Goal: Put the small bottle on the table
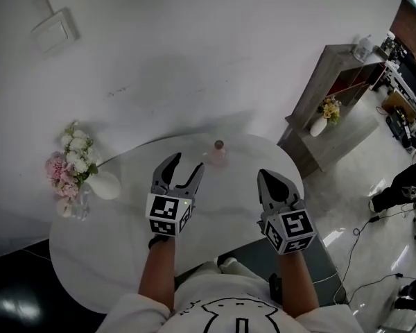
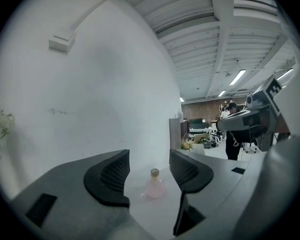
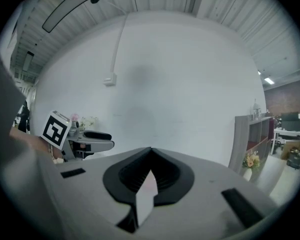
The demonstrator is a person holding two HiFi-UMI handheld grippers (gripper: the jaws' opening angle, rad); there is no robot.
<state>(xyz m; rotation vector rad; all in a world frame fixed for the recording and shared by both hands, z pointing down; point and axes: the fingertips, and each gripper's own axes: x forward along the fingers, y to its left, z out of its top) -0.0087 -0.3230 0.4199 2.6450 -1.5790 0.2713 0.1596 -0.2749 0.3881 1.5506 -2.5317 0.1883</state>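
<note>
In the head view, the small bottle [image 1: 218, 151] stands upright on the round table [image 1: 111, 255], near its far edge by the white wall [image 1: 194, 47]. The left gripper [image 1: 186, 166] hovers just short of it with its jaws apart, the bottle lying ahead of the fingertips and slightly to their right, not touching them. The right gripper [image 1: 265, 176] is held further right with its jaws together, empty. A bunch of flowers [image 1: 75, 161] in a white vase [image 1: 105, 184] sits at the table's left edge, well apart from the bottle. A grey shelf unit [image 1: 333, 82] stands on the floor to the right.

In the left gripper view, the two fingers [image 2: 110, 176] are spread, and the pink bottle [image 2: 154, 185] shows in the gap between them, beyond the tips, resting on the tabletop. Nothing lies between it and the jaws. The right gripper [image 2: 255, 119] shows at the right, and a person [image 2: 232, 136] stands far behind.

In the right gripper view, the jaws of the right gripper [image 3: 151, 156] are closed against each other with nothing held. The left gripper [image 3: 87, 138] shows at the left, the shelf unit [image 3: 247, 134] at the right. The bottle is not seen here.
</note>
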